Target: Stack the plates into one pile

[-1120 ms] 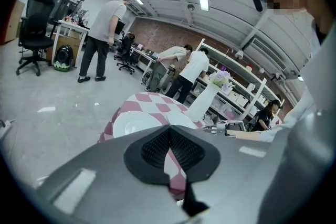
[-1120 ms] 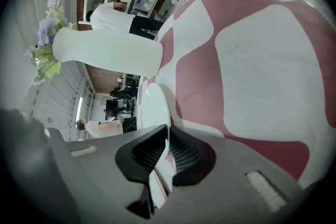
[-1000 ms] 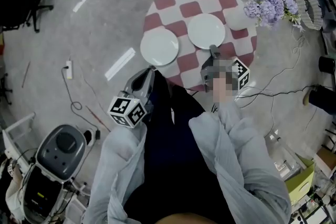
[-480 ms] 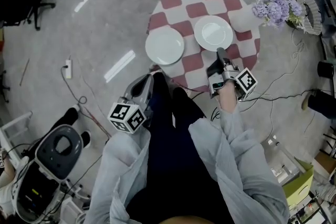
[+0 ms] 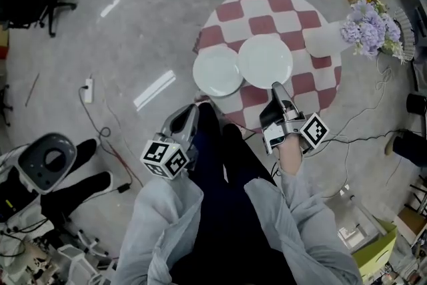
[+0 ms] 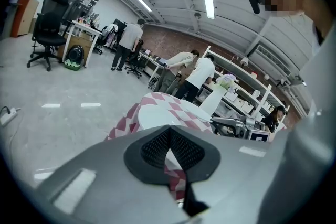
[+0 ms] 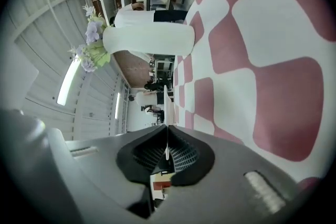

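Observation:
Two white plates are on the round red-and-white checked table. The left plate lies flat near the table's front-left edge and also shows in the left gripper view. The right plate is raised at its near rim, its left edge reaching over the left plate. My right gripper is shut on that near rim; in the right gripper view the plate runs edge-on between the pads. My left gripper hangs shut and empty below the table's front edge.
A white vase with purple flowers stands at the table's right edge. Cables and a power strip lie on the floor. A grey machine stands lower left, a green box lower right. People work at distant benches.
My right gripper has lifted the right plate by its near rim and carried it left, so it now overlaps the left plate. The left gripper has sunk slightly.

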Demonstrator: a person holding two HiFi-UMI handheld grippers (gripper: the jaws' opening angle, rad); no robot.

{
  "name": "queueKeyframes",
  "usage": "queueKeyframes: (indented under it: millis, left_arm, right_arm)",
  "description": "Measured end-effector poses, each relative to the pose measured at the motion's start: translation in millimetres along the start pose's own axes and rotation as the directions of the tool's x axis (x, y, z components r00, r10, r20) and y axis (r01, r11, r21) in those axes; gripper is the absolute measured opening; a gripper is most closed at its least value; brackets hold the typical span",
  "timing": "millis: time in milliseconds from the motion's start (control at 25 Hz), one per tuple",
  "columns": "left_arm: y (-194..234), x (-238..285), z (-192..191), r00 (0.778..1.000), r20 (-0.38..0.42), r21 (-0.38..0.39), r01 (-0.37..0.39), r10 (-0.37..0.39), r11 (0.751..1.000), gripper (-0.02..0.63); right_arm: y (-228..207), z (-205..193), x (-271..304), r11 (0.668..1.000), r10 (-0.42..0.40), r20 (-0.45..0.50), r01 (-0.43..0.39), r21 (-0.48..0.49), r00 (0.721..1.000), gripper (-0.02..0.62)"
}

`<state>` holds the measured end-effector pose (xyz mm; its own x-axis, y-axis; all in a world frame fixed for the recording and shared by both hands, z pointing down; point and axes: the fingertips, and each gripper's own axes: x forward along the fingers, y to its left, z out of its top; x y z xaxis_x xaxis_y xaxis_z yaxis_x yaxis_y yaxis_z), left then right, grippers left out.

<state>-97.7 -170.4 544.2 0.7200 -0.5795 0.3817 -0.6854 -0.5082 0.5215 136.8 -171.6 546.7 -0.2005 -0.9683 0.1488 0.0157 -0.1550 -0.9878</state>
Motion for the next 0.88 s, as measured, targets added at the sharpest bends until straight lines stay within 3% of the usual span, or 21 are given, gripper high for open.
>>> queueKeyframes:
  millis: [600,880]
  left_arm:
    - [33,0,5,0.995,0.058,0.0,-0.084,0.084,0.996,0.012]
    - [43,-7,0,0.994,0.034,-0.014,-0.108,0.108,0.994,0.012]
  right_arm:
    - [-24,-86,44,0.998,-0.058,-0.221,0.06,0.002,0.974,0.014]
    - [-49,-107,48,0.986,-0.165,-0.235,0.169,-0.002,0.958,0.014]
